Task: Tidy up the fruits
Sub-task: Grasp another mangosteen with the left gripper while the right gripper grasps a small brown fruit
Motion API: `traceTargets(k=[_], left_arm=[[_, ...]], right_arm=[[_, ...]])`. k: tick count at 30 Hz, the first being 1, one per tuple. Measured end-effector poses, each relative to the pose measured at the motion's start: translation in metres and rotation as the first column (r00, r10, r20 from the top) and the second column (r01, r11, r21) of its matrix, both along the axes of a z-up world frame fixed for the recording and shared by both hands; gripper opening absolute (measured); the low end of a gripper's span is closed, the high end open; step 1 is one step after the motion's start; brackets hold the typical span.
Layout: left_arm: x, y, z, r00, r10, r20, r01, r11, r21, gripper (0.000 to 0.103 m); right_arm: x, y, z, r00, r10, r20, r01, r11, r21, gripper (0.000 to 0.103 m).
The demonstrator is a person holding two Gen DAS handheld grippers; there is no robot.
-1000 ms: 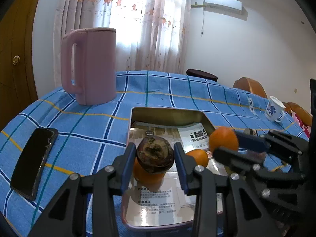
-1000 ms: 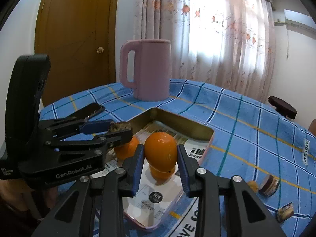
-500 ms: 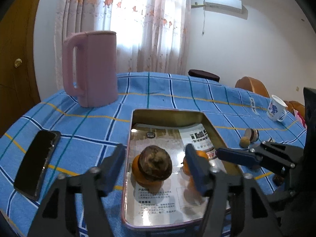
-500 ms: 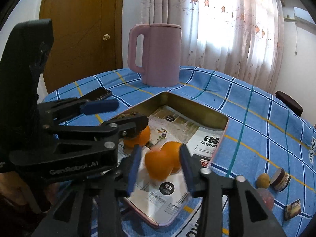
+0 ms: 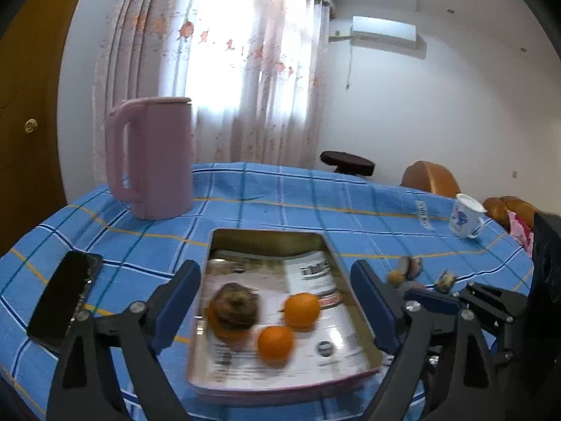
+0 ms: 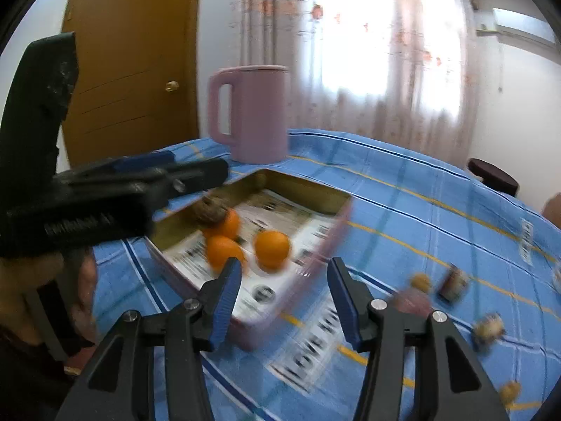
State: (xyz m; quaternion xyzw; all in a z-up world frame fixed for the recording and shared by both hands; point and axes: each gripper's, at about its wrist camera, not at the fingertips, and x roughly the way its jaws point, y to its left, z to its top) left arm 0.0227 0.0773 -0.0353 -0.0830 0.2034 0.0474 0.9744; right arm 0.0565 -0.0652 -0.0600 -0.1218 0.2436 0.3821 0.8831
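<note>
A metal tray (image 5: 270, 236) lined with printed paper lies on the blue checked tablecloth. In it a dark brown round fruit (image 5: 235, 305) rests on an orange (image 5: 219, 331), with two more oranges (image 5: 302, 309) (image 5: 275, 343) beside them. My left gripper (image 5: 275, 298) is open and empty above the tray's near end. My right gripper (image 6: 283, 289) is open and empty, back from the tray's near corner (image 6: 315, 256); the oranges (image 6: 271, 244) and the brown fruit (image 6: 210, 208) show in that view too. Small fruits (image 6: 422, 280) lie loose on the cloth at the right.
A pink jug (image 5: 152, 156) stands behind the tray at the left. A black phone (image 5: 65, 298) lies at the left. A white cup (image 5: 464, 215) stands at the far right. Chairs and a dark stool (image 5: 347, 163) stand beyond the table.
Both grippers have opened and pulled back. The left let go of the brown fruit, now on an orange; the right let go of its orange, now in the tray.
</note>
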Motion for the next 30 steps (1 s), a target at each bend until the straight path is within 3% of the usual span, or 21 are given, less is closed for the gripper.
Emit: traceTargets(k=[4, 7, 13, 16, 21, 28, 30], left_arm=[[0.004, -0.031, -0.001, 0.997, -0.083, 0.001, 0.083, 0.996, -0.012, 0.09], [0.011, -0.061, -0.007, 0.987, -0.161, -0.027, 0.161, 0.987, -0.005, 0.09], [0.023, -0.118, -0.02, 0.951, -0.293, -0.093, 0.297, 0.954, 0.027, 0.09], [0.027, -0.137, -0.025, 0.935, -0.334, -0.118, 0.339, 0.94, 0.029, 0.09], [0.036, -0.16, -0.035, 0.905, -0.387, -0.173, 0.396, 0.918, 0.014, 0.085], [0.049, -0.188, -0.044, 0.834, -0.491, -0.253, 0.501, 0.865, -0.025, 0.066], [0.052, -0.195, -0.049, 0.818, -0.505, -0.275, 0.518, 0.855, -0.03, 0.065]], right_arm=[[-0.001, -0.047, -0.003, 0.995, -0.099, -0.015, 0.099, 0.995, 0.021, 0.053], [0.007, -0.093, -0.007, 0.974, -0.222, -0.038, 0.224, 0.974, 0.034, 0.053], [0.031, -0.174, -0.02, 0.88, -0.463, -0.107, 0.467, 0.884, 0.021, 0.053], [0.037, -0.189, -0.023, 0.862, -0.489, -0.136, 0.495, 0.869, 0.008, 0.053], [0.049, -0.183, -0.031, 0.861, -0.481, -0.165, 0.48, 0.876, -0.046, 0.053], [0.061, -0.183, -0.041, 0.852, -0.477, -0.217, 0.469, 0.879, -0.09, 0.032], [0.06, -0.179, -0.041, 0.856, -0.477, -0.2, 0.464, 0.879, -0.108, 0.032]])
